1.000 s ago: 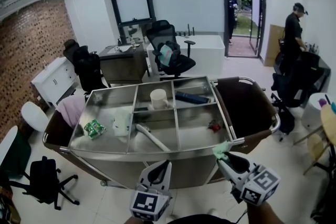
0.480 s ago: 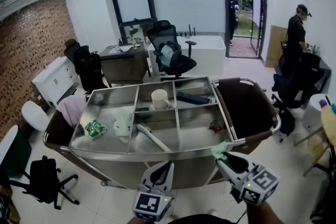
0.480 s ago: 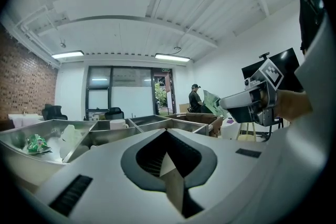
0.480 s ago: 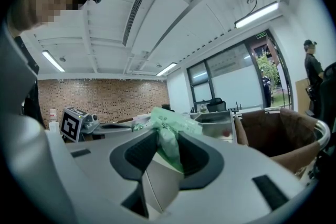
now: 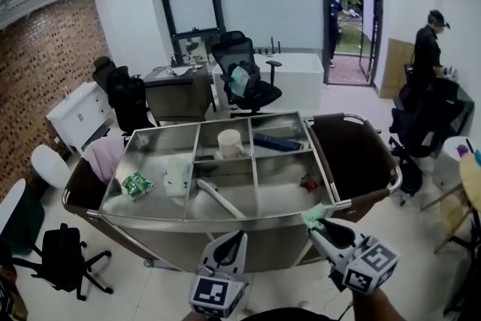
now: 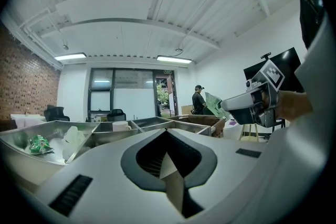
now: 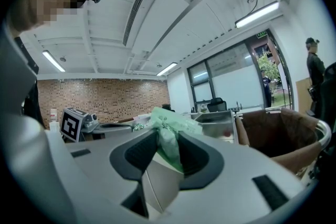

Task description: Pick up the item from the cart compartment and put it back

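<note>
Holding a green crinkly packet [image 7: 167, 131] clamped in the right claw [image 7: 165, 150] by the near right corner of the steel cart [image 5: 225, 220], left claw [image 6: 167, 136] closed and empty alongside; pick-up apparently done, return to a compartment yet to come.

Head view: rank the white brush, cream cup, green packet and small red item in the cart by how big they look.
1. white brush, clearly the longest.
2-3. cream cup and green packet: they look about alike, so not ranked.
4. red item, smallest.
</note>
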`<state>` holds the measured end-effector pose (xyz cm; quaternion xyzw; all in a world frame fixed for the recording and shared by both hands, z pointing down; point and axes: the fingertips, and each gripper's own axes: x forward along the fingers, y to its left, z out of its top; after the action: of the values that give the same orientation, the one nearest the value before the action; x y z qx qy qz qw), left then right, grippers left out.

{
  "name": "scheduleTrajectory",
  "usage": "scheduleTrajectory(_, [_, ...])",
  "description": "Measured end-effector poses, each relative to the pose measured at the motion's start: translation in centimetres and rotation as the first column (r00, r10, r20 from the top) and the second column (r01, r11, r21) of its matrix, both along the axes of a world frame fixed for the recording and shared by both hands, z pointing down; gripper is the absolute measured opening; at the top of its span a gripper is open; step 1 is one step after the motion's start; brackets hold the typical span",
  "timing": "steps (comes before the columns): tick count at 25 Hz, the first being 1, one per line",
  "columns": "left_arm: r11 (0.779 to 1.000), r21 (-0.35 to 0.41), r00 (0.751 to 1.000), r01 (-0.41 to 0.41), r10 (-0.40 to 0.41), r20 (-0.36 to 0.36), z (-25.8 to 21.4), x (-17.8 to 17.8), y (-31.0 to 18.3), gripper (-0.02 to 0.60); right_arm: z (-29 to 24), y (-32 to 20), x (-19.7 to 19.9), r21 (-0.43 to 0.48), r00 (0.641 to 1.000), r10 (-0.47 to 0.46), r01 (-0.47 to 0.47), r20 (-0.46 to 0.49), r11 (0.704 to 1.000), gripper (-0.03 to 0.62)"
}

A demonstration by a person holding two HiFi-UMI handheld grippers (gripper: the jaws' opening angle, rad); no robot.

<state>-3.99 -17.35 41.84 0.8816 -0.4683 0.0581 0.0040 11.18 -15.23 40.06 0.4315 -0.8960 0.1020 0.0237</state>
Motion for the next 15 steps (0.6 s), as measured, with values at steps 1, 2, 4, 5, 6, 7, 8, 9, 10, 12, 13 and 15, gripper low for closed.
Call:
scheduleTrajectory(1, [1.0,0.002,1.0,-0.001,0.001,0.002,0.0,-0.02,0.03,-0.001,0.05,0.01,0.02,0.0,1.0,0.001,-0.001,0.0,1.0,0.14])
scheduleTrajectory(2, [1.0,0.004,1.0,-0.002,0.002,0.002,-0.03,-0.05,0.04,0.0,0.1,0.0,0.03,0.001,1.0,0.004,-0.004,0.001,1.0,0.14])
scheduleTrajectory(4, [1.0,0.006,1.0,-0.003,0.003,-0.001,-0.09,-0.18,0.03,0.0,0.18,-0.07,-0.06,0.003,1.0,0.006,-0.006,0.002,1.0,0.14])
scheduleTrajectory(5, [1.0,0.006,1.0,-0.002,0.002,-0.001,-0.11,-0.23,0.02,0.0,0.18,-0.1,-0.09,0.003,1.0,0.005,-0.005,0.002,1.0,0.14])
scheduleTrajectory(6, [1.0,0.006,1.0,-0.001,0.001,0.0,-0.12,-0.25,0.02,0.0,0.17,-0.09,-0.1,0.001,1.0,0.005,-0.005,0.003,1.0,0.14])
scheduleTrajectory(7, [1.0,0.006,1.0,0.0,0.0,0.001,-0.13,-0.24,0.02,0.0,0.13,-0.05,-0.08,0.0,1.0,0.005,-0.005,0.003,1.0,0.14])
scheduleTrajectory(8, [1.0,0.006,1.0,0.0,0.0,0.003,-0.13,-0.21,0.04,0.0,0.06,-0.01,-0.09,-0.001,1.0,0.005,-0.005,0.003,1.0,0.14])
scheduleTrajectory(9, [1.0,0.007,1.0,-0.001,0.001,0.004,-0.14,-0.18,0.06,0.0,0.0,0.02,-0.09,0.0,1.0,0.004,-0.004,0.002,1.0,0.14])
scheduleTrajectory(10, [1.0,0.006,1.0,-0.002,0.002,0.005,-0.13,-0.14,0.09,0.0,-0.04,0.02,-0.07,0.002,1.0,0.004,-0.004,0.002,1.0,0.14])
scheduleTrajectory(12, [1.0,0.004,1.0,-0.003,0.003,0.005,-0.05,-0.1,0.1,0.0,-0.03,0.0,-0.02,0.006,1.0,0.004,-0.004,0.0,1.0,0.14])
scheduleTrajectory(13, [1.0,0.003,1.0,-0.003,0.003,0.005,0.01,-0.13,0.11,0.0,0.0,0.0,0.0,0.006,1.0,0.005,-0.005,-0.001,1.0,0.14])
scheduleTrajectory(15, [1.0,0.0,1.0,-0.001,0.001,0.006,0.06,-0.22,0.08,0.0,-0.08,-0.04,0.04,0.007,1.0,0.005,-0.005,-0.002,1.0,0.14])
